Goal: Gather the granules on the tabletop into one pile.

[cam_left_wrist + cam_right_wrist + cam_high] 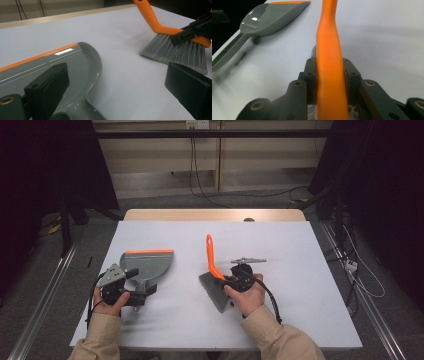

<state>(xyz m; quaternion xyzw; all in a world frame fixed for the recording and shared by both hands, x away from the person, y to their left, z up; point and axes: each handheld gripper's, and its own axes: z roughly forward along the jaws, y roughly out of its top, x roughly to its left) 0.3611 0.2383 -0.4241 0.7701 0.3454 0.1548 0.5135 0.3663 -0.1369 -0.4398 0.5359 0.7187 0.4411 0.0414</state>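
Two grippers work mid-desk (300, 320): the right gripper (235, 279) has its jaws pinching the brush (215, 280) by its orange handle, bristles on the desk; the left gripper (134, 287), jaws spread, hovers over the dustpan (150, 262) toward the left edge.

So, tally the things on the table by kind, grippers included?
Dustpan: 1
Brush: 1
Grippers: 2, the left gripper and the right gripper
Total: 4
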